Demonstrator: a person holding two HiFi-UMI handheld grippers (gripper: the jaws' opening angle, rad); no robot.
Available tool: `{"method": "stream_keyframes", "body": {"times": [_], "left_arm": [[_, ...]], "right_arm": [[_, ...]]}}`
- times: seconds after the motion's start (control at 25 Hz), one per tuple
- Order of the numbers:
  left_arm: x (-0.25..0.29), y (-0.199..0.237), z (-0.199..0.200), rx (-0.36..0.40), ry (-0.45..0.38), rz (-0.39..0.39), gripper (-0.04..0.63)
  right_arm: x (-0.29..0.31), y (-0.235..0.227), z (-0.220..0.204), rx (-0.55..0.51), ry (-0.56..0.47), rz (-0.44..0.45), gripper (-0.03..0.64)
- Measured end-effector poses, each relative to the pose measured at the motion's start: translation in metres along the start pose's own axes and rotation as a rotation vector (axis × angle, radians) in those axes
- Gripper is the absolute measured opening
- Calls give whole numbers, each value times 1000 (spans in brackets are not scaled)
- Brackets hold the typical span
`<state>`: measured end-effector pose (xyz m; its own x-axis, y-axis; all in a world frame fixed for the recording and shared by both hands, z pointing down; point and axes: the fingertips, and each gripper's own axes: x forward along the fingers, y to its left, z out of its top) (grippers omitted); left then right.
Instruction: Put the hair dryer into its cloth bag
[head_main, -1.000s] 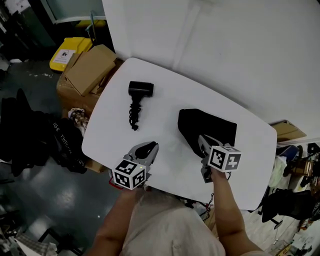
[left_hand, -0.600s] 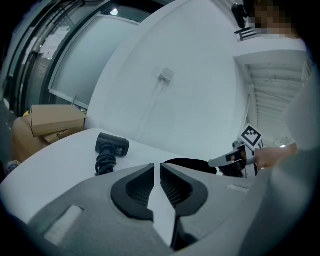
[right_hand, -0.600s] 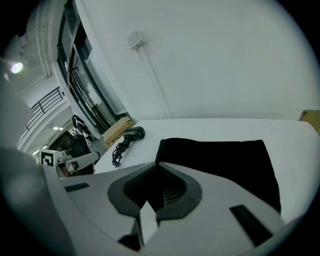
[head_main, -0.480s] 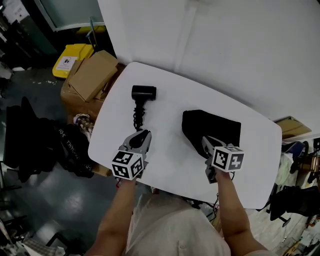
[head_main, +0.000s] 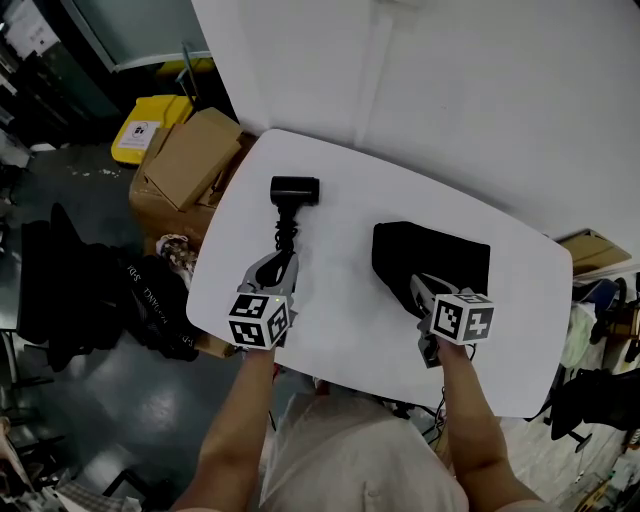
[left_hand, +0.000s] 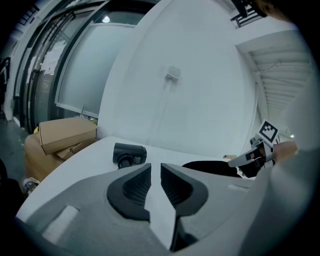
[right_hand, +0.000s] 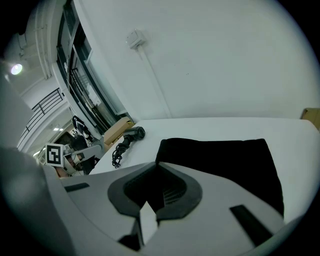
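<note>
White table (head_main: 340, 300) against a white wall, cardboard boxes (head_main: 185, 155) on the dark floor beyond its 10 o'clock edge: a person stands at 6 o'clock with a gripper in each hand. The black dryer (head_main: 294, 189) lies toward 11 o'clock and its black bag (head_main: 440, 250) toward 3 o'clock, the two well apart.

The left gripper (head_main: 280, 262) hovers just short of the end of the cord (head_main: 285, 236), its jaws a narrow slit with only bare table showing between them. The right gripper (head_main: 416, 287) sits at the bag's near edge, jaw tips together; whether any cloth is pinched cannot be told.

The step appears to be the reach for the dryer. Done well, it likely means opening the left jaws much wider and carrying them past the cord. They should close on the rigid handle rather than on the springy coil, which would probably slip or stretch. The right gripper should find and lift one layer of the bag's edge so that a mouth opens, though no view shows which side that mouth is on.

The dryer is compact, with a short barrel lying crosswise and its handle pointing toward 6 o'clock. The tightly bunched cord trails from the handle in the same line. The bag lies flat and limp, a roughly rectangular dark patch.
</note>
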<state>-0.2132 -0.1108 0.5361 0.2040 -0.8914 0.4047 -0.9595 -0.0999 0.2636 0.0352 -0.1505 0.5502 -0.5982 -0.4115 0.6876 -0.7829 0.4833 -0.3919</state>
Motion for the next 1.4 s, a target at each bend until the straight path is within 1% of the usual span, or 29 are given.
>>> {"method": "stream_keyframes", "body": {"times": [0.24, 0.32, 0.44, 0.68, 1.0, 1.4], "left_arm": [[8, 10, 4, 24, 14, 30, 54], [10, 13, 3, 28, 23, 38, 84], [15, 19, 2, 40, 43, 59, 150], [28, 32, -6, 68, 110, 92, 225], [51, 48, -17, 103, 207, 118, 258], [83, 64, -32, 114, 335, 154, 273]], "right_arm": [[0, -2, -1, 2, 1, -2, 28], [0, -2, 0, 5, -2, -3, 28], [1, -2, 1, 9, -5, -3, 28], [1, 1, 3, 12, -12, 2, 28], [5, 6, 2, 18, -11, 13, 28], [6, 5, 2, 34, -14, 16, 28]]}}
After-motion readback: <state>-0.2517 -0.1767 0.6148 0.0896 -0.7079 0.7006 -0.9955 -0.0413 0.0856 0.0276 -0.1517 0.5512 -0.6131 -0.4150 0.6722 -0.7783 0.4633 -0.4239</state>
